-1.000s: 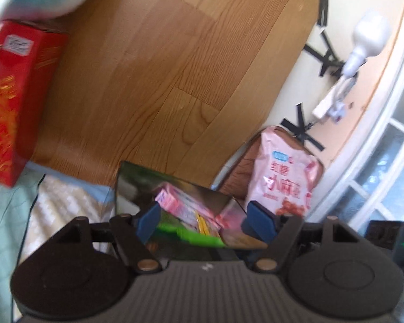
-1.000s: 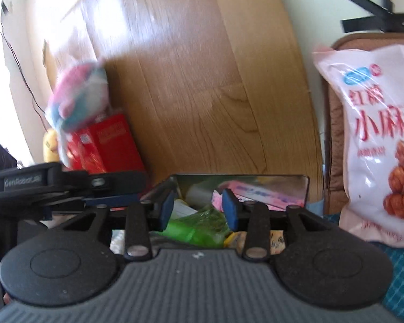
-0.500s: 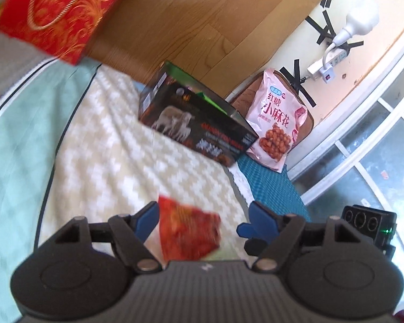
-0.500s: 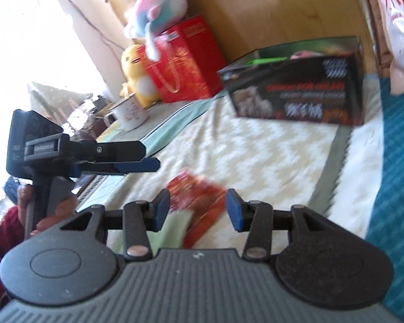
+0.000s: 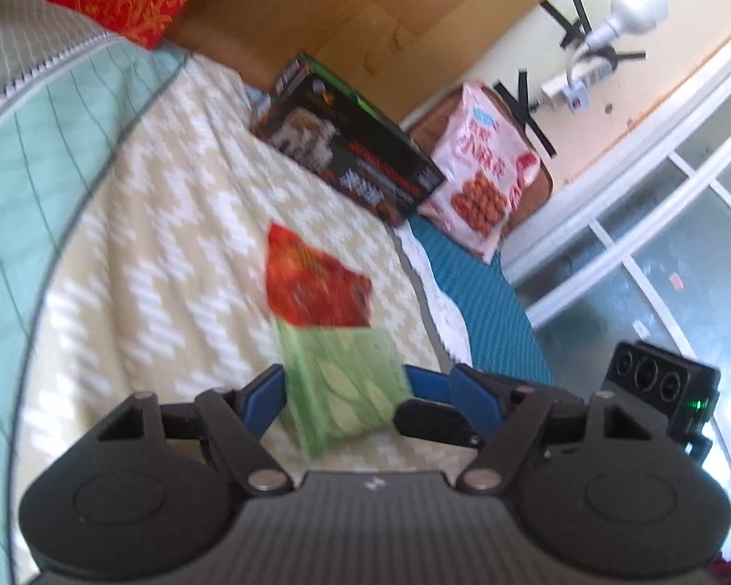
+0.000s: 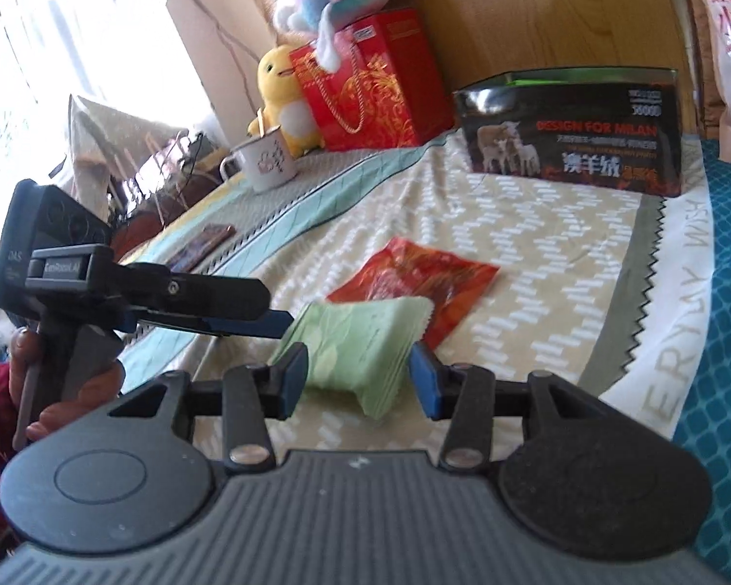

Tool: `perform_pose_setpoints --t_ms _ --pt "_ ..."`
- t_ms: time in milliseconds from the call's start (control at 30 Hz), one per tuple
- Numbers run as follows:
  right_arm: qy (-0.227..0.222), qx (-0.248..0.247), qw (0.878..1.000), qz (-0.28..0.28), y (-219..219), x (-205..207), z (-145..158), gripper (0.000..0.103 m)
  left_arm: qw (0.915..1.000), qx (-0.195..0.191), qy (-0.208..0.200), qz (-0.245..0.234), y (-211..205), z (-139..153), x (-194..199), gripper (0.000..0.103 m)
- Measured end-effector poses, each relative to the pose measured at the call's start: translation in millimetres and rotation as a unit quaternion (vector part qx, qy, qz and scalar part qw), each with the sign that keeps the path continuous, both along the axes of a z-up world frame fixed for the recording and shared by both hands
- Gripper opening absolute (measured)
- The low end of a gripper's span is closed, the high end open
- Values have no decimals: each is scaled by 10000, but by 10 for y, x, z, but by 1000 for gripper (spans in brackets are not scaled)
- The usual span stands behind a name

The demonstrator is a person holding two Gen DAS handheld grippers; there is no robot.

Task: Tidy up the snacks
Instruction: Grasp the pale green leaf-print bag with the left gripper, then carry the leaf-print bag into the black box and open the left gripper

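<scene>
A green snack pack [image 5: 346, 380] lies on the zigzag-patterned cloth, with a red snack pack [image 5: 314, 285] just beyond it, partly under its far end. Both show in the right wrist view too: the green pack [image 6: 360, 341] and the red pack [image 6: 414, 282]. My left gripper [image 5: 365, 390] is open, its fingers on either side of the green pack's near end. My right gripper [image 6: 358, 378] is open and straddles the same pack from the other side. A black open-top box [image 6: 580, 131] holding snacks stands at the far end of the cloth.
A big pink snack bag [image 5: 482, 180] leans against the wall beside the box. A red gift bag [image 6: 370, 83], plush toys [image 6: 287, 92] and a white mug [image 6: 263, 165] stand at the far left. A teal mat [image 6: 726, 292] lies to the right.
Both grippers pulled back from over the black box and dropped low over the cloth. The green and red packs are now in view, the green one between both grippers' fingers.
</scene>
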State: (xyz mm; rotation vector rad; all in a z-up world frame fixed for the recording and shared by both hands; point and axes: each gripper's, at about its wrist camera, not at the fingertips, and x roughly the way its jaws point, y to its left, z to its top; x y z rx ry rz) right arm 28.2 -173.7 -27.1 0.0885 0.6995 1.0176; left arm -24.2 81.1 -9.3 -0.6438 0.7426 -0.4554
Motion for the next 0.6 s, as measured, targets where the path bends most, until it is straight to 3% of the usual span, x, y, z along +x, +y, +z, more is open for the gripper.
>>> perform_pose_setpoints --t_ms 300,467,600 --pt "-143 -52 9999 71 28 -173 44 49 9999 28 -124 -79 -77 67 -88 68" --pt "-503 -94 9986 110 5 -276 143 50 9992 153 -353 -134 -132 172 -116 68" --pt "-448 -129 9989 70 3 -254 81 50 9998 131 -53 -135 -152 29 -28 68"
